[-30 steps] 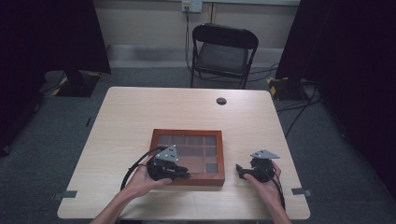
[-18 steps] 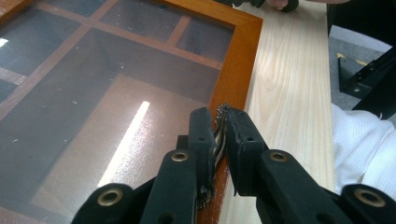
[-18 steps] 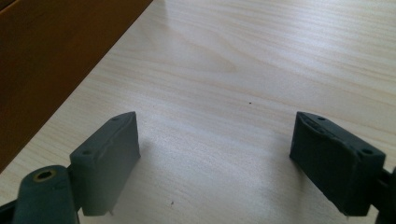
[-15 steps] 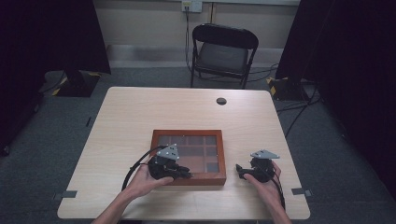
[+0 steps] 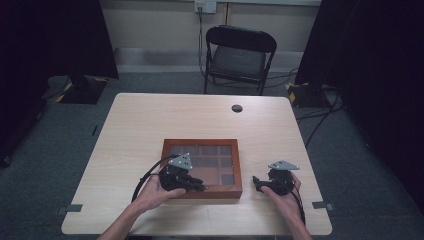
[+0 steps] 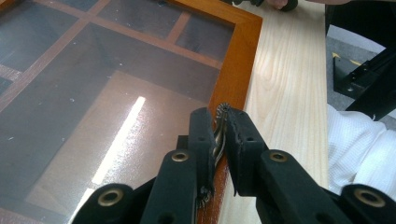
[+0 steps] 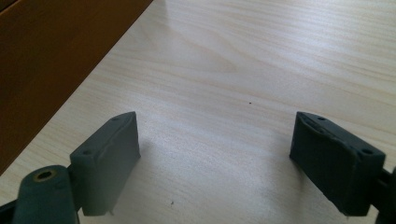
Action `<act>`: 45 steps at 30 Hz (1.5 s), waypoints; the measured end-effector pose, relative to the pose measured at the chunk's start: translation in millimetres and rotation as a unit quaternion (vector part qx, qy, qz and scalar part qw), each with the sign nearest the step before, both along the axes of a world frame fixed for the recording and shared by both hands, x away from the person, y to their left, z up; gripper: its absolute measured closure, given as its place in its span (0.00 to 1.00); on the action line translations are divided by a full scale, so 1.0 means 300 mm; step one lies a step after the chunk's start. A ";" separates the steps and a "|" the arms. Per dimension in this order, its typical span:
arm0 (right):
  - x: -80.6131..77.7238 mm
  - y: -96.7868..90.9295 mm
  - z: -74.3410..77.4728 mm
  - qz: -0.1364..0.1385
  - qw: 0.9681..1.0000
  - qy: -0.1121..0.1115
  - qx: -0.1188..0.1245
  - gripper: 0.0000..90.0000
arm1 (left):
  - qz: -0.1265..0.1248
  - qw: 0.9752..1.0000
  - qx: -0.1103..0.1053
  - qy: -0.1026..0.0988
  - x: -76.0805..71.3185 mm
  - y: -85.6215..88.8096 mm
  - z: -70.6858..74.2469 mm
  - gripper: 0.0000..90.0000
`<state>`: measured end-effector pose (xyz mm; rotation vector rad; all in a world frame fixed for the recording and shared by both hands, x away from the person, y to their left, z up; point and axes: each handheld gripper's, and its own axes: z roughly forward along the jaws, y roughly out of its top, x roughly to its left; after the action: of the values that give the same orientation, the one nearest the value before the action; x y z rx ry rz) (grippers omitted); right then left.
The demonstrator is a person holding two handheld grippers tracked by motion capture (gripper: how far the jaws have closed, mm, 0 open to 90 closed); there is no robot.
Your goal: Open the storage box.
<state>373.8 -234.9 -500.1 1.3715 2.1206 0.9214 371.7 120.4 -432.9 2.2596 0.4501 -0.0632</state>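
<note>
Hands at the near edge of a pale wooden table (image 5: pixel 150 120) work two grippers around a glass-lidded wooden box (image 5: pixel 235 167), which sits near the table's front, between the two hands. In the high view, the left gripper (image 5: pixel 197 186) rests on the box's near edge, while the right gripper (image 5: pixel 257 181) lies on the tabletop just beside the box's right side; a small dark disc (image 5: pixel 237 108) sits farther back on the table and a folding chair (image 5: pixel 240 55) stands beyond it. From the left gripper view, the left gripper (image 6: pixel 220 126) is clamped on a small ridged metal clasp (image 6: pixel 219 128) at the box's orange-brown frame (image 6: pixel 238 60), its jaws nearly together, with the glass lid and the dividers beneath it stretching away to the left. From the right gripper view, the right gripper (image 7: pixel 215 140) holds its jaws wide apart over bare tabletop, nothing between them, the box's side wall (image 7: pixel 51 60) rising at the left.
</note>
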 end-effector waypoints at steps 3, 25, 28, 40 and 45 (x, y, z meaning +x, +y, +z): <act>0.000 0.000 0.000 0.000 1.000 0.000 0.000 0.17 | 0.003 1.000 -0.007 0.003 0.001 0.000 0.005 0.90; 0.000 0.000 0.000 0.000 1.000 0.000 0.000 0.17 | -0.003 1.000 -0.018 0.024 0.035 0.010 0.087 0.90; 0.000 0.000 0.000 0.000 1.000 0.000 0.000 0.17 | -0.001 0.999 -0.022 0.029 0.041 0.013 0.099 0.90; 0.000 0.000 0.000 0.000 1.000 0.000 0.000 0.17 | 0.000 0.998 -0.036 0.043 0.065 0.020 0.136 0.90; 0.000 0.000 0.000 0.000 1.000 0.000 0.000 0.17 | 0.001 0.998 -0.039 0.049 0.076 0.023 0.157 0.90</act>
<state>373.8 -234.9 -500.1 1.3715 2.1205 0.9210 394.6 127.2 -385.8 2.1862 0.4934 -0.1881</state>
